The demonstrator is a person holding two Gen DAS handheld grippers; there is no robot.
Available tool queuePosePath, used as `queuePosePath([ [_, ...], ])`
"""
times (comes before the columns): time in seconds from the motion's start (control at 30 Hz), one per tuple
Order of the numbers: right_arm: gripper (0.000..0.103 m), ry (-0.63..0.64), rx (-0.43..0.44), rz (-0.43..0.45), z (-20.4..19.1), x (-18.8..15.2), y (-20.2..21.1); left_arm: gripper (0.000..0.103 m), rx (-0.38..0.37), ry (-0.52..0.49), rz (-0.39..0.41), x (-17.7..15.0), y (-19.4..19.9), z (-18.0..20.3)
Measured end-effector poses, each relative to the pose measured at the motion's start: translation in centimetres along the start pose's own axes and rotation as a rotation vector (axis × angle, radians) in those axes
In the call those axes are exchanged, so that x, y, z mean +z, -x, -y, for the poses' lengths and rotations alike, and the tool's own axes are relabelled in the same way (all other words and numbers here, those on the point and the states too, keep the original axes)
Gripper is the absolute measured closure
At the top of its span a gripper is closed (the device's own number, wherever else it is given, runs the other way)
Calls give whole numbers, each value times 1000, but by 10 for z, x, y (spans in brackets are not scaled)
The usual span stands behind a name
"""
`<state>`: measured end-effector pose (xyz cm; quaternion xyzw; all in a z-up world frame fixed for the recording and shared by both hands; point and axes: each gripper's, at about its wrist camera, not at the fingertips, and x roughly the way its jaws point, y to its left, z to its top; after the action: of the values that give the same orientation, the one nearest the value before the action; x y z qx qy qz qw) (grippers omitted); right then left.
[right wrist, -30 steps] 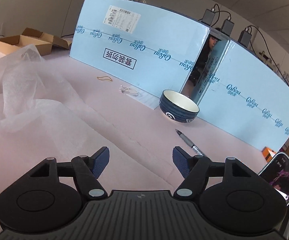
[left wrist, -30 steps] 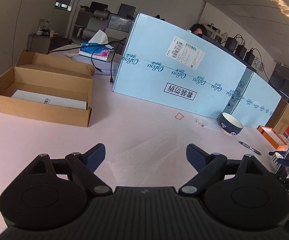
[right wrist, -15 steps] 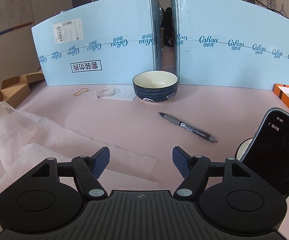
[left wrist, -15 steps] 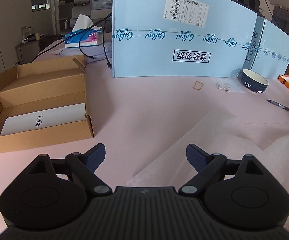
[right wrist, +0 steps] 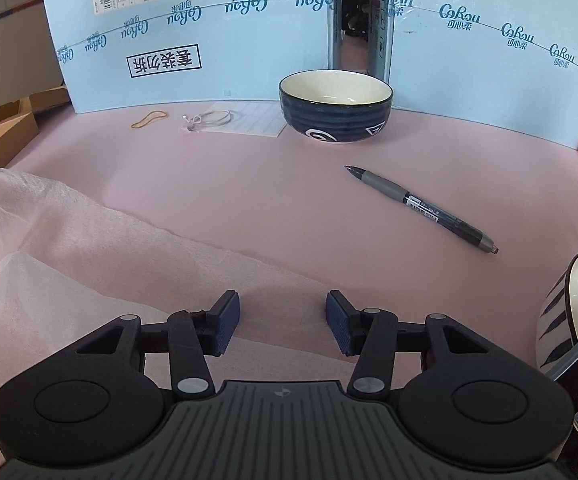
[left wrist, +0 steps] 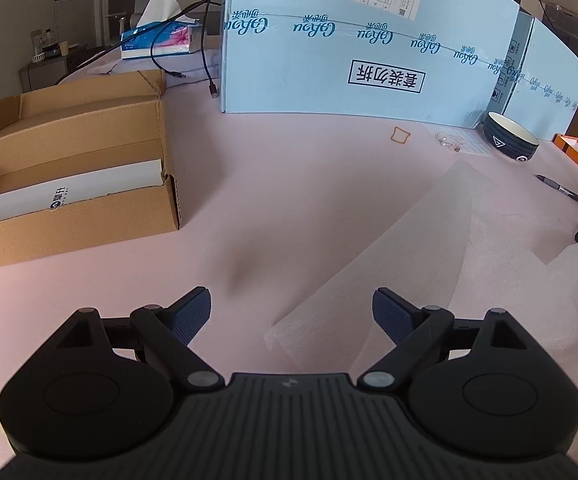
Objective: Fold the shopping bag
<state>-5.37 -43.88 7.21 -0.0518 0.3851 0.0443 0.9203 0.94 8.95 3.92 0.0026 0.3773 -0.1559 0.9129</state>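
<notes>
Pointing down at the pink table (left wrist: 289,208), the left gripper (left wrist: 291,314) has its jaws wide apart, with nothing pressed between the pads. A corner of the white, translucent shopping bag (left wrist: 429,248) lies flat on the table just ahead of the gap and runs away to the right, where it is crumpled into loose folds.

The right gripper (right wrist: 282,326) also points down at the table. Its jaws are closing and stand partly apart. An edge of the shopping bag (right wrist: 69,248) runs across the table at the gap between the pads; whether the pads touch it cannot be told. The bulk of the bag lies to the left in this view, rumpled and raised.

Beyond the left gripper, an open cardboard box (left wrist: 73,184) sits on the left of the table with a white card inside it. Beyond the right gripper, a pen (right wrist: 421,208) lies apart from the bag. A striped bowl (right wrist: 569,312) shows at the right edge, partly cut off.

Farther back, a dark blue bowl (right wrist: 335,108) stands upright. Beside it lies a sheet of paper (right wrist: 249,120) with a thin wire loop on it, then a rubber band (right wrist: 149,119). Two light blue cartons (right wrist: 217,36) stand behind as a wall. A tissue box (left wrist: 161,38) and black cables (left wrist: 205,40) lie at the far left.
</notes>
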Motion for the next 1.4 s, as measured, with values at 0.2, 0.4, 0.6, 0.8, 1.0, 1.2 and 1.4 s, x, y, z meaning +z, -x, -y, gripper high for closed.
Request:
queuePosePath([
  [0.2,86,21,-33,33,-8,-6,3,39,4,-23,-16,-3,-16,7],
  [0.4,102,72,-55,55,-22,-7,3,100,125,-23,-9,-2,-15,10],
  [0.6,102,80,-79,217,-31,-4,28,102,151,-16,33,-4,2,10],
  [0.8,102,137,-170,427,-51,21,71,102,187,-3,153,15,35,6],
  [1.0,102,112,-248,445,-57,50,41,101,182,28,200,38,27,-3],
  [1.2,102,145,-331,328,-49,65,-24,99,172,32,141,30,1,-2],
  [1.4,61,73,-246,284,-35,59,-40,47,187,48,127,20,13,-9],
])
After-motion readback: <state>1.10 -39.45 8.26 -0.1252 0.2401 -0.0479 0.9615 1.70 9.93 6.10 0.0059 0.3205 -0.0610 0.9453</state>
